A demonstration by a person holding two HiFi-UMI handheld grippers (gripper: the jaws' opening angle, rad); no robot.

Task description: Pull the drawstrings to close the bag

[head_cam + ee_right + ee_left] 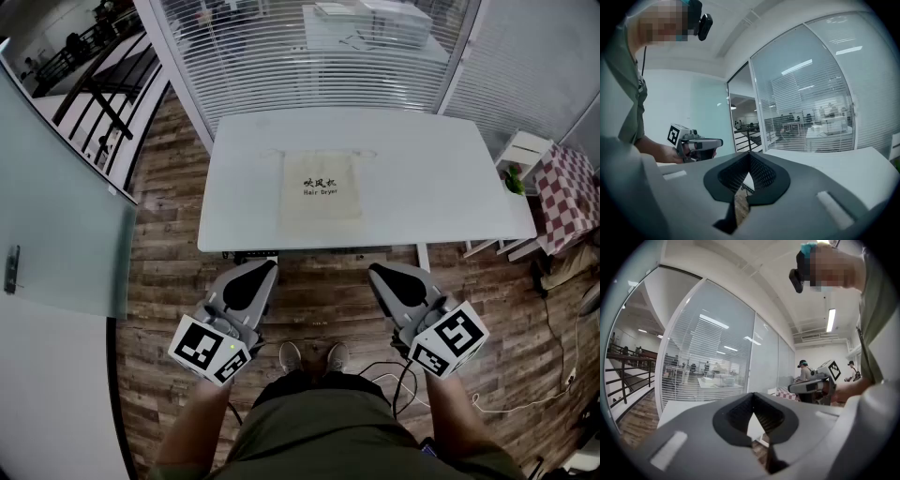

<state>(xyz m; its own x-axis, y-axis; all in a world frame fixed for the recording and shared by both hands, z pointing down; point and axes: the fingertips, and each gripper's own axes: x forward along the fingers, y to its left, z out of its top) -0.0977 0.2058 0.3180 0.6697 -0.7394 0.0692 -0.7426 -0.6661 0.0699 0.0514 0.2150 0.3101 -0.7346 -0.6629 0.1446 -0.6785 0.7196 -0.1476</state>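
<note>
While held low by the waist, left gripper (258, 272) and right gripper (380, 274) both closed on nothing, jaws tip to tip. Straight ahead and well apart, bag (322, 187) flat on tabletop (431, 178), midway between both, neither nearer. Long axis running away; mouth at far edge, drawstrings (274, 152) faintly trailing left and right. Probably calls for reaching past the bag, one gripper per string.
</note>
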